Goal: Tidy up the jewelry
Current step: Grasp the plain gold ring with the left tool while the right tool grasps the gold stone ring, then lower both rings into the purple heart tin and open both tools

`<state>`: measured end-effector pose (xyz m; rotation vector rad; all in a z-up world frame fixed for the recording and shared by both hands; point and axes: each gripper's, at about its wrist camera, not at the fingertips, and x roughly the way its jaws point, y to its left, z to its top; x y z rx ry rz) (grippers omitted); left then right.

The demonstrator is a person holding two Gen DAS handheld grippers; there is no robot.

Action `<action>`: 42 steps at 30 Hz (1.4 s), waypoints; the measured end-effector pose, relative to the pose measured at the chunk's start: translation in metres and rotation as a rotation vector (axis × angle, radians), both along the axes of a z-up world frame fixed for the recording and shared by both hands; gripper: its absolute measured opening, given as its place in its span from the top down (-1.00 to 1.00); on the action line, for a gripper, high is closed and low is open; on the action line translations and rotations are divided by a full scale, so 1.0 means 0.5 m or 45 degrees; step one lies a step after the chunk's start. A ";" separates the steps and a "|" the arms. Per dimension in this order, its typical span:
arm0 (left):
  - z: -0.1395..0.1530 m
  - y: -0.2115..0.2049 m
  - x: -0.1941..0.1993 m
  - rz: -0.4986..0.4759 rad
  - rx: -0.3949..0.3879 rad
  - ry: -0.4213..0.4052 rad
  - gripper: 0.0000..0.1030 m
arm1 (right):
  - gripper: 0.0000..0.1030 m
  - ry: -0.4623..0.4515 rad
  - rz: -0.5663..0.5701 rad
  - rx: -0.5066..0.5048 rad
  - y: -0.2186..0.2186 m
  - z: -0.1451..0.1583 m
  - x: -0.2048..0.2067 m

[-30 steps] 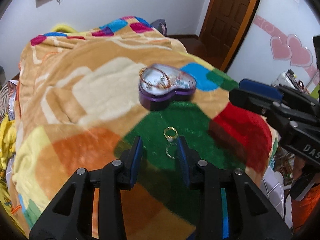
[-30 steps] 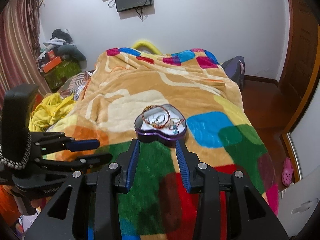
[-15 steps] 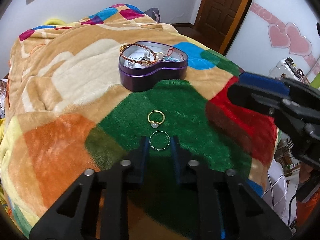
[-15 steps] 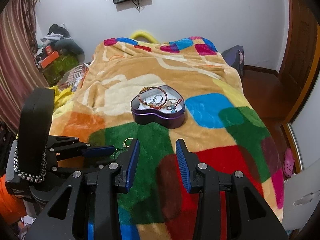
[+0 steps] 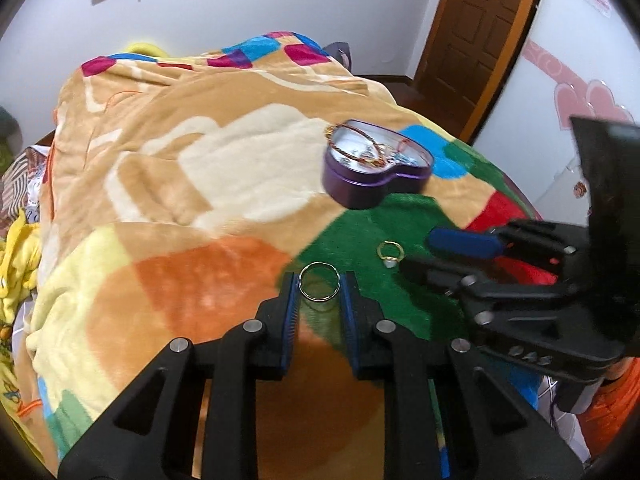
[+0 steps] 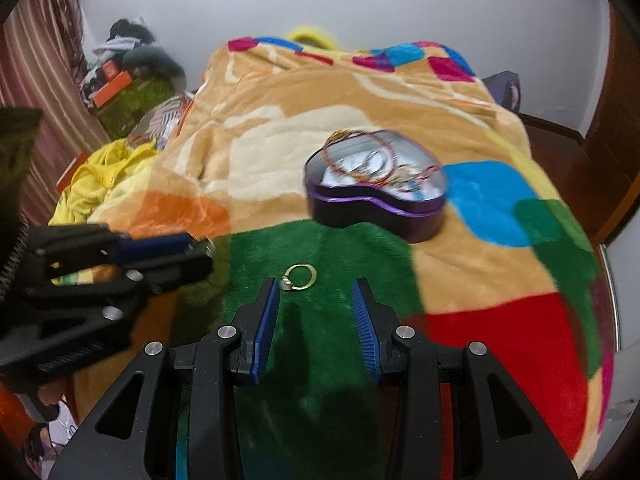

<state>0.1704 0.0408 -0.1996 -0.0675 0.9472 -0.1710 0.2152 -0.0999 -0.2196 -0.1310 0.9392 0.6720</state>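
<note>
Several bracelets are already gathered in the heart-shaped tin [image 5: 378, 164], a plain ring [image 5: 319, 287] is pinched in the left gripper [image 5: 319, 294], and a stone-set ring [image 6: 299, 277] (at 12 o'clock of the open, empty right gripper [image 6: 316, 312]) is left on the blanket [image 5: 192, 184].

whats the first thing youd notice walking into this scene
The loud patchwork blanket, covering the whole bed. On it, toward the far side, stands a purple heart-shaped tin, open and filled with bracelets. Nearer, the left hand-held gripper pinches a thin plain ring, and a gold stone-set ring lies on the green patch before the open right hand-held gripper.
</note>
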 end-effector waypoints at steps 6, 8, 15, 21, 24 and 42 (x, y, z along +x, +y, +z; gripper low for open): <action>-0.004 0.014 0.002 0.013 -0.021 -0.001 0.60 | 0.34 0.001 0.041 -0.041 0.022 -0.019 0.005; -0.007 0.013 0.004 0.014 -0.023 -0.001 0.60 | 0.34 -0.011 0.052 -0.046 0.024 -0.019 0.004; -0.005 0.000 0.009 0.003 -0.015 -0.013 0.60 | 0.63 -0.066 0.049 -0.061 0.025 -0.015 0.003; 0.004 -0.006 0.010 0.004 -0.019 -0.028 0.60 | 0.63 -0.119 0.040 -0.043 0.017 0.005 -0.005; 0.012 -0.009 0.013 0.006 -0.017 -0.037 0.60 | 0.63 -0.143 0.022 -0.014 0.008 0.024 -0.004; 0.112 -0.038 0.057 -0.008 -0.029 -0.206 0.60 | 0.63 -0.368 -0.122 0.176 -0.072 0.162 0.008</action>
